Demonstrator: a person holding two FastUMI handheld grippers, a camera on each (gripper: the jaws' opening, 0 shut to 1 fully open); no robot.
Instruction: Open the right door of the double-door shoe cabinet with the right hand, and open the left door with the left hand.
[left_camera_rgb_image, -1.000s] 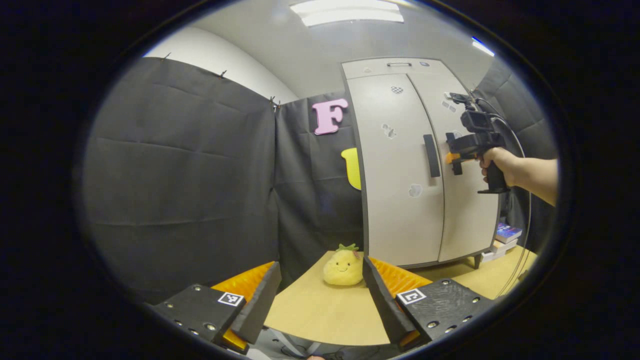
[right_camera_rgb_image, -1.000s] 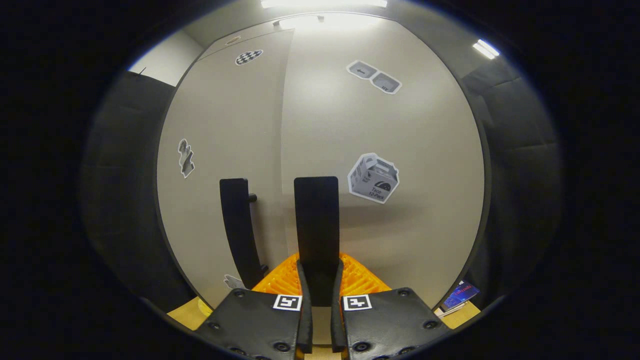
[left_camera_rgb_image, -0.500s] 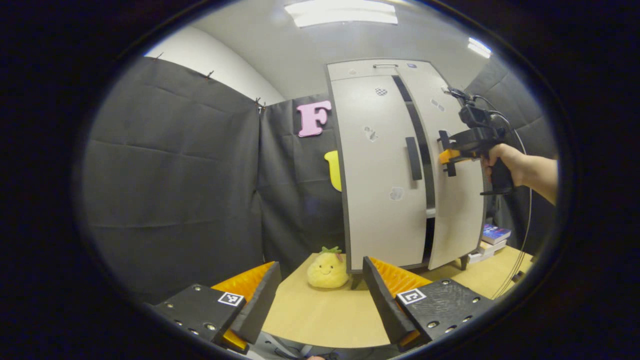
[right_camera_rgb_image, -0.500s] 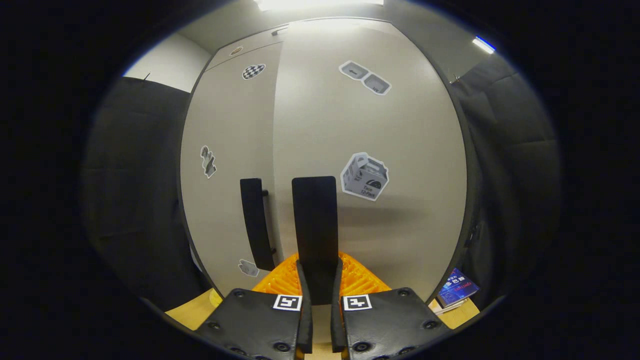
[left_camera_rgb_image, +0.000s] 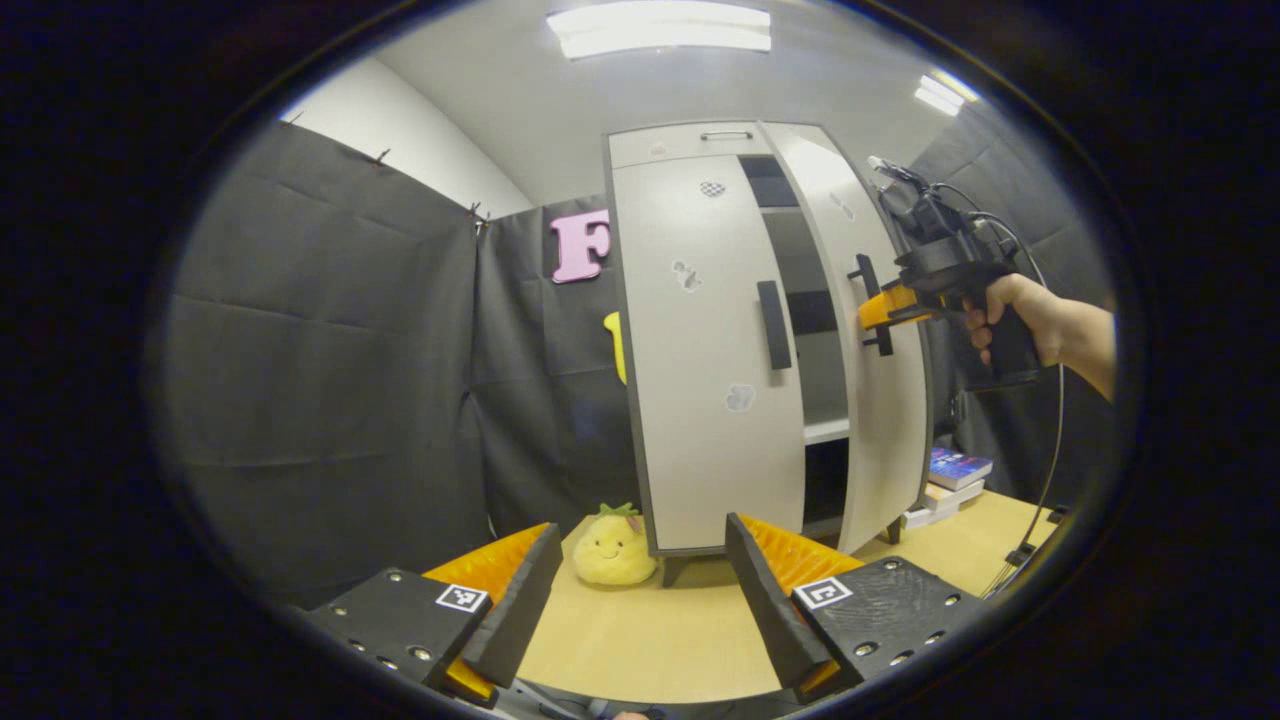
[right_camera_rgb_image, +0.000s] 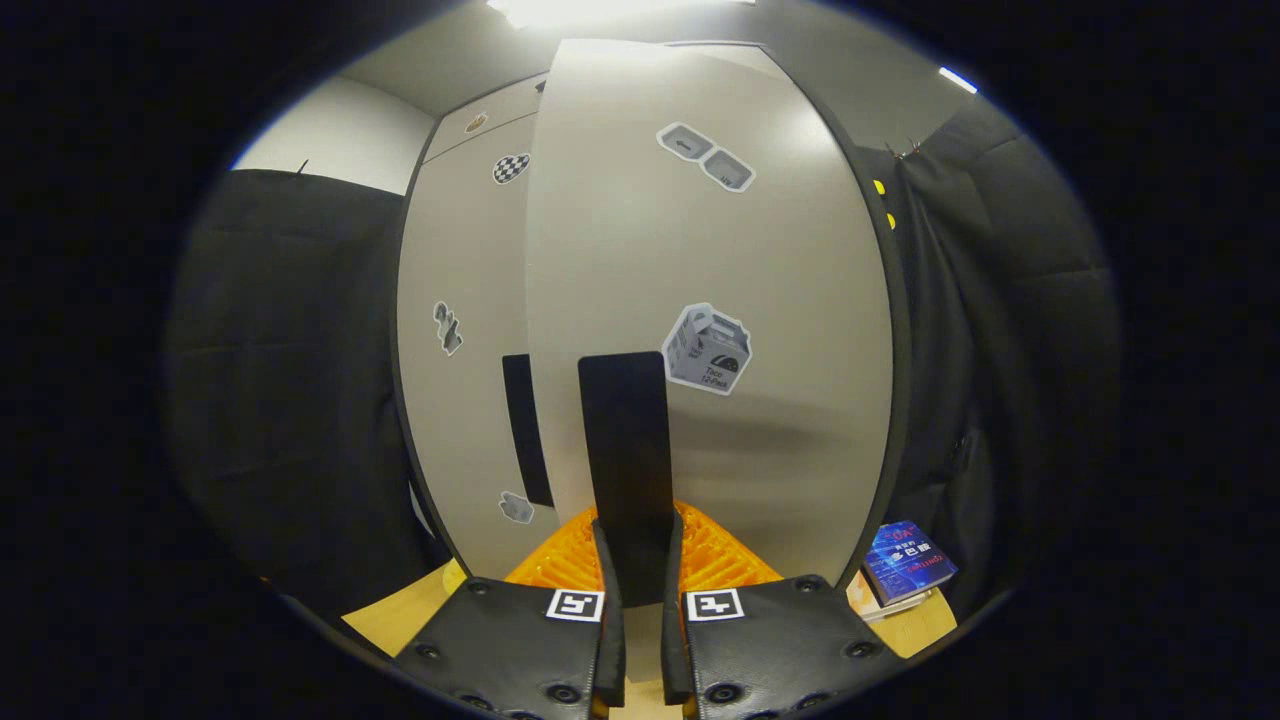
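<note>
We are clamping our right gripper (right_camera_rgb_image: 634, 560) on the black bar handle (right_camera_rgb_image: 625, 450) of the ajar pale-grey right door (left_camera_rgb_image: 868, 330), at 2 o'clock; our left gripper (left_camera_rgb_image: 640, 590) is gaping empty.

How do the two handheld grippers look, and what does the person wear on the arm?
Each gripper body is black, with screws and a square black-and-white marker tag on each finger mount. The left gripper has wedge-shaped fingers. The right gripper has a black pistol-grip handle, a camera on top and thin black cables. The forearm is bare, with no sleeve.
</note>
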